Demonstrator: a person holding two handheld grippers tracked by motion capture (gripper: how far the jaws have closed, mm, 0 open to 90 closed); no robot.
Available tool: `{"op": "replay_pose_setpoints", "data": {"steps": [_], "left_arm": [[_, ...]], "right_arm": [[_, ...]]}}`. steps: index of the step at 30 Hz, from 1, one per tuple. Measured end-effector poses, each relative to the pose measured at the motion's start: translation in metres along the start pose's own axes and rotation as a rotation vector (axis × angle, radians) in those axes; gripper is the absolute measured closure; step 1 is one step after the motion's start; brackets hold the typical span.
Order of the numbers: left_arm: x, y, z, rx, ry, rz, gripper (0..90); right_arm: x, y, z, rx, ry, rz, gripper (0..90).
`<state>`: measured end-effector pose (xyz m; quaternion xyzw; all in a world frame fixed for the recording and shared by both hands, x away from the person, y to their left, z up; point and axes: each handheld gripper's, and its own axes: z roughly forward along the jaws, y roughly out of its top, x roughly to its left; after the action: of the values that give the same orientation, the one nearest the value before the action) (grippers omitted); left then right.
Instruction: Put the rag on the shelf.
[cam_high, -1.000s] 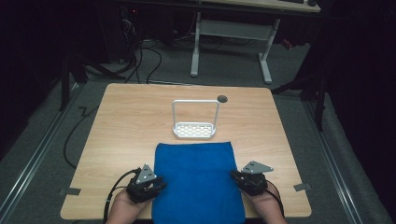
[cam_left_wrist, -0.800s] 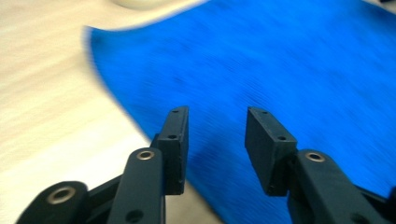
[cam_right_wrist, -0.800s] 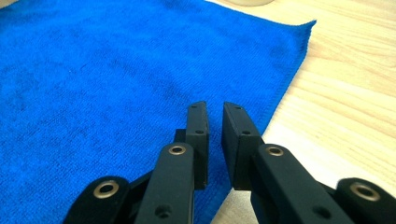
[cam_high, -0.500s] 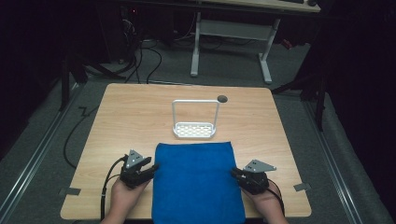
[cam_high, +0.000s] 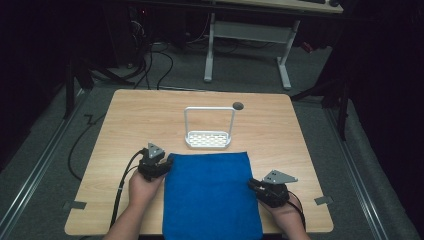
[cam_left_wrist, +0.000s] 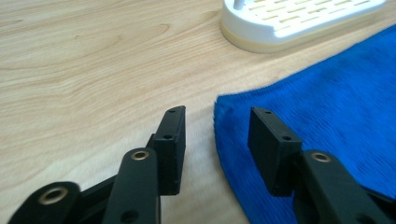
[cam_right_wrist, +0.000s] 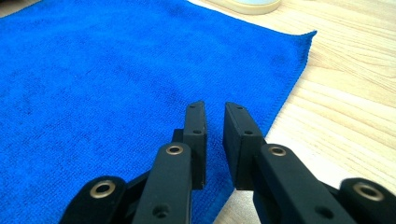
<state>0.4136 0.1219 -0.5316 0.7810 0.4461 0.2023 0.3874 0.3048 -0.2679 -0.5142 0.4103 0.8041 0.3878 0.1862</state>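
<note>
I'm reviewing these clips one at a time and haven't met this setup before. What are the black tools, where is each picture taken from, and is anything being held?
No robot here: a person holds a hand tool with two black jaws in each hand. The high view looks down on a wooden table; the other two pictures come from cameras riding on the tools. A blue towel lies flat, with a white rack just beyond it. The left gripper is open, its jaws straddling the towel's far left corner. The right gripper sits over the towel's right edge, jaws parted by a narrow gap. Neither holds anything yet.
</note>
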Motion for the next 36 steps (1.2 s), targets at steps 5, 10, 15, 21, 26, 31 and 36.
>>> {"op": "replay_pose_setpoints", "data": {"steps": [5, 10, 15, 21, 26, 31, 36], "left_arm": [[0.002, 0.005, 0.008, 0.013, -0.014, -0.018, 59.9], [0.002, 0.006, 0.011, 0.005, -0.014, -0.015, 65.0], [0.005, 0.006, 0.013, 0.025, -0.033, -0.047, 71.7], [0.003, 0.007, 0.014, 0.035, -0.031, -0.02, 81.0], [0.007, 0.007, 0.014, 0.035, -0.05, -0.055, 85.0], [0.006, 0.007, 0.014, 0.034, -0.045, -0.045, 85.2], [0.006, 0.007, 0.014, 0.034, -0.048, -0.045, 85.1]], "right_arm": [[-0.001, 0.0, 0.001, 0.005, 0.0, 0.003, 80.0], [-0.002, 0.0, 0.002, 0.003, -0.003, 0.003, 80.0], [-0.003, 0.0, 0.006, 0.006, -0.004, 0.013, 78.9], [-0.004, 0.002, 0.008, -0.016, -0.039, 0.032, 73.8], [-0.006, 0.012, 0.014, -0.05, -0.092, 0.046, 65.8], [-0.018, 0.025, 0.027, -0.042, -0.148, 0.088, 58.5], [-0.038, 0.034, 0.044, -0.015, -0.164, 0.146, 57.6]]}}
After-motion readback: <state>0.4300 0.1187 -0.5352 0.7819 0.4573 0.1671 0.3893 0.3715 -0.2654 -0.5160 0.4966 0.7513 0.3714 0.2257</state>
